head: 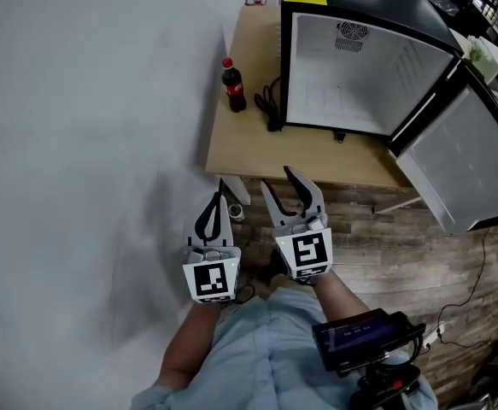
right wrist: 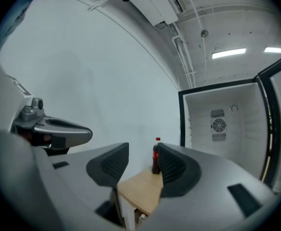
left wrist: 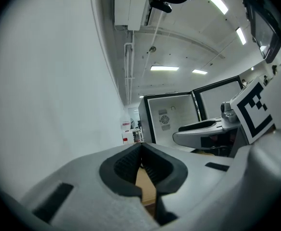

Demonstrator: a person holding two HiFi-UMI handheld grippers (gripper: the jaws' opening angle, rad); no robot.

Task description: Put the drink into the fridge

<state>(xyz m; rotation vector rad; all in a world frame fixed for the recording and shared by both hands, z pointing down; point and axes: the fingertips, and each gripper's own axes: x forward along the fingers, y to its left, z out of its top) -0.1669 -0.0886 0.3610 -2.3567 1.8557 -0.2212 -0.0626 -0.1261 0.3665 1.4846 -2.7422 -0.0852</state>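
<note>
The drink is a small cola bottle with a red cap. It stands upright on the left part of a light wooden table. To its right is a black mini fridge with a bare white inside, and its door is swung wide open to the right. Both grippers hang in the air short of the table's near edge. My left gripper is shut with nothing in it. My right gripper is open and empty. In the right gripper view the bottle shows far off between the jaws.
A black cable lies coiled on the table between the bottle and the fridge. A white wall runs along the left. The floor near me is wood plank, with cables at the right. A small object lies under the table's near edge.
</note>
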